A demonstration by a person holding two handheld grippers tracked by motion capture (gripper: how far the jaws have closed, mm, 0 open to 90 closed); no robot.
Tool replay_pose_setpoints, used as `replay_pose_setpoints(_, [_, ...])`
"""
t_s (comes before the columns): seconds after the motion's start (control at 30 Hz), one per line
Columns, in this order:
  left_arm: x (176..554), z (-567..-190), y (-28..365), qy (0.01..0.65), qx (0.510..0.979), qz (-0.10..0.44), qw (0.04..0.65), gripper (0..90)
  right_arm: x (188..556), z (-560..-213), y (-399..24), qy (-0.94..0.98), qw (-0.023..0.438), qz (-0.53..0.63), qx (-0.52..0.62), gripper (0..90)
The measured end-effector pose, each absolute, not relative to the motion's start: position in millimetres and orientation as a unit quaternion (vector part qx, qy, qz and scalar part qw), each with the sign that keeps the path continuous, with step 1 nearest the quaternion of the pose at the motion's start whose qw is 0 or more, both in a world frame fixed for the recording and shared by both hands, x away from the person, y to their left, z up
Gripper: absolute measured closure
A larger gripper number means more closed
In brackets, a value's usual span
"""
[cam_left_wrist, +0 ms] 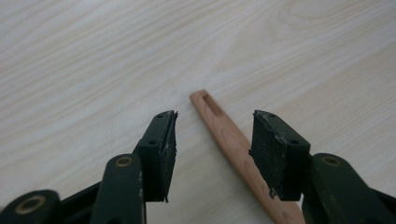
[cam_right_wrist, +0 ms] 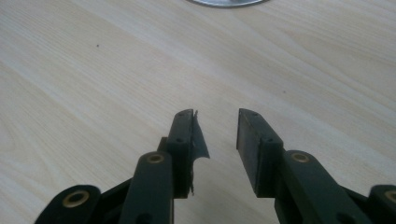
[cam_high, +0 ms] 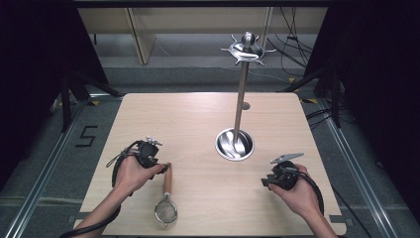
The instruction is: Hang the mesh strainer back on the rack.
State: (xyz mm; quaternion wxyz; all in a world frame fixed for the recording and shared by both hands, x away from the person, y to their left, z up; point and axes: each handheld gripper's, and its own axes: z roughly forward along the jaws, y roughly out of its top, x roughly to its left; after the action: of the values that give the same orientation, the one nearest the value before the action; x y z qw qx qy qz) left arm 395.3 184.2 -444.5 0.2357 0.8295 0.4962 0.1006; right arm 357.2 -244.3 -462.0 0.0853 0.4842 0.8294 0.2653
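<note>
My left gripper is spread around the strainer's tapered wooden handle at lower centre. My right gripper gapes empty over bare table.

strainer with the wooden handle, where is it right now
The strainer lies flat near the table's front edge, on the left side in the high view. Its wooden handle points up between the open jaws of the left gripper.

A single black figure "5" is marked on the grey floor, at about nine o'clock from the table. I can read no other writing anywhere.
</note>
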Motion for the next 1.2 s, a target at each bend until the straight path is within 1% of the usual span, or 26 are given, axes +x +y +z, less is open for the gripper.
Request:
replay_pose_setpoints(0.1, [387.3, -446.2, 189.7, 0.498, 0.83, 0.099, 0.232, 48.6, 358.4, -461.9, -245.7, 0.831, 0.082, 0.265, 0.482, 66.8])
replay_pose_setpoints(0.23, [381.8, -449.1, 192.2, 0.507, 0.83, 0.091, 0.214, 48.3, 362.6, -461.8, -249.4, 0.832, 0.089, 0.269, 0.477, 66.3])
replay_pose_setpoints(0.4, [376.7, -449.4, 182.4, 0.512, 0.83, 0.083, 0.206, 48.5, 362.9, -459.3, -249.0, 0.82, 0.101, 0.285, 0.486, 65.8])
replay_pose_setpoints(0.57, [372.2, -450.9, 177.1, 0.511, 0.834, 0.068, 0.195, 48.1, 360.5, -456.6, -245.3, 0.822, 0.098, 0.277, 0.489, 65.3])
replay_pose_setpoints(0.63, [369.0, -452.4, 175.4, 0.512, 0.835, 0.072, 0.189, 47.9, 361.5, -457.4, -244.5, 0.824, 0.108, 0.281, 0.48, 65.1])
replay_pose_setpoints(0.67, [364.6, -455.1, 171.9, 0.534, 0.822, 0.055, 0.189, 47.8, 361.8, -456.9, -244.9, 0.828, 0.104, 0.274, 0.477, 65.1])
replay_pose_setpoints(0.7, [363.5, -456.0, 171.3, 0.534, 0.824, 0.052, 0.183, 47.7, 361.7, -457.4, -244.8, 0.827, 0.103, 0.275, 0.479, 65.1])
replay_pose_setpoints(0.73, [363.5, -456.0, 171.3, 0.534, 0.824, 0.052, 0.183, 47.7, 361.7, -457.4, -244.8, 0.827, 0.103, 0.275, 0.479, 65.1])
replay_pose_setpoints(0.77, [365.2, -457.4, 173.6, 0.512, 0.839, 0.059, 0.176, 47.7, 360.5, -457.3, -244.2, 0.825, 0.095, 0.272, 0.487, 65.0])
replay_pose_setpoints(0.83, [366.2, -460.9, 171.7, 0.51, 0.843, 0.049, 0.166, 47.8, 361.4, -459.1, -245.8, 0.827, 0.097, 0.274, 0.481, 64.9])
replay_pose_setpoints(0.87, [365.8, -462.9, 168.9, 0.523, 0.835, 0.045, 0.165, 47.8, 361.7, -459.4, -245.8, 0.826, 0.097, 0.275, 0.483, 64.9])
replay_pose_setpoints(0.93, [366.3, -463.3, 168.2, 0.527, 0.834, 0.041, 0.16, 47.1, 362.2, -459.0, -247.3, 0.83, 0.091, 0.268, 0.48, 64.8])
replay_pose_setpoints(0.97, [368.1, -467.7, 166.8, 0.536, 0.827, 0.024, 0.167, 47.0, 361.4, -458.6, -246.6, 0.829, 0.088, 0.266, 0.484, 64.8])
replay_pose_setpoints(1.0, [369.0, -470.3, 165.2, 0.542, 0.823, 0.027, 0.167, 47.2, 361.3, -458.8, -246.4, 0.83, 0.089, 0.265, 0.483, 64.8])
replay_pose_setpoints(1.2, [369.5, -475.1, 160.7, 0.542, 0.827, 0.019, 0.149, 50.8, 360.8, -459.3, -245.1, 0.83, 0.091, 0.267, 0.481, 64.7])
